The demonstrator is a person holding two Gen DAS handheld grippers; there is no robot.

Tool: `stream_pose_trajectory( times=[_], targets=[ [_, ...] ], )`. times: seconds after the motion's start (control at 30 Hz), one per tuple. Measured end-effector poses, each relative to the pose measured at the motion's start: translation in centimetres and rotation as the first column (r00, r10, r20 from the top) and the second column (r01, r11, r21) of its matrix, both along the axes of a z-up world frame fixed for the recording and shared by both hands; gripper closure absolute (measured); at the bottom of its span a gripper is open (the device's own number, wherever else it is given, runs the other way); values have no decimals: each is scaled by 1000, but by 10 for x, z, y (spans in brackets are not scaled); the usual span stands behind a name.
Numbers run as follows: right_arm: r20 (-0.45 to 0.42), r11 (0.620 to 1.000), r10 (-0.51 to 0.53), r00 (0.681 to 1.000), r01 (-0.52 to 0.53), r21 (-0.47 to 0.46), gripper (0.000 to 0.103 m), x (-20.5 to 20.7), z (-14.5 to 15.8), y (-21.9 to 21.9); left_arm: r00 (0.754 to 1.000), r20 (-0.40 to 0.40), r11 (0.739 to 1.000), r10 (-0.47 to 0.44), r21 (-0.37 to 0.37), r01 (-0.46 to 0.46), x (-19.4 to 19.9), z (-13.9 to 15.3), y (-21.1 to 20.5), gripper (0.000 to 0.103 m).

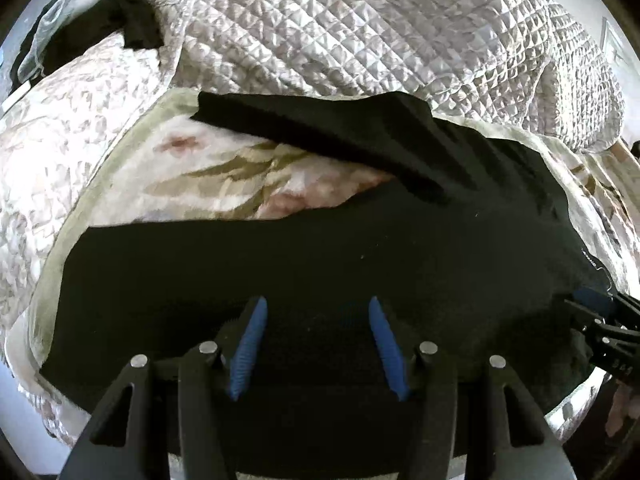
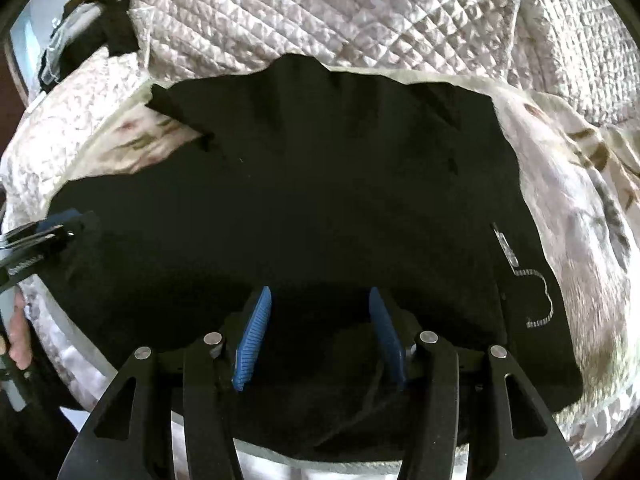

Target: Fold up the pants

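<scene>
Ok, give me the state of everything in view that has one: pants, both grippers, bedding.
black pants: spread on the bed, not yet folded; one leg lies apart, angled across the far side
left gripper: jaws open over the pants, nothing pinched
right gripper: jaws open over the pants, nothing pinched
quilted blanket: bunched up behind the pants
floral bedspread: flat under the pants

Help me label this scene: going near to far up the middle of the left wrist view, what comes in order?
left gripper → black pants → floral blanket → quilted white bedspread
</scene>
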State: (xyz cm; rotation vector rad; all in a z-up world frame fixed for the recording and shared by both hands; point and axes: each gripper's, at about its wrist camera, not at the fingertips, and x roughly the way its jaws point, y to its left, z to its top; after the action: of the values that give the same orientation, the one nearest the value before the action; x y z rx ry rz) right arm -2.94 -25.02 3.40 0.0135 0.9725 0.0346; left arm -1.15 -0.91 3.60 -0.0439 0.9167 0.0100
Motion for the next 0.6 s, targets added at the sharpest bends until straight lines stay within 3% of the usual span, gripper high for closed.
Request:
stream_pose_trajectory(
  times=[0.33,0.6],
  targets=[
    [0,996,84,997,-84,10,51,45,14,-8,996,-1,996,-84,20,84,50,10,2,47],
    [11,990,143,990,-143,9,49,114,23,-29,989,26,990,-142,2,142,126,18,10,47]
  ],
)
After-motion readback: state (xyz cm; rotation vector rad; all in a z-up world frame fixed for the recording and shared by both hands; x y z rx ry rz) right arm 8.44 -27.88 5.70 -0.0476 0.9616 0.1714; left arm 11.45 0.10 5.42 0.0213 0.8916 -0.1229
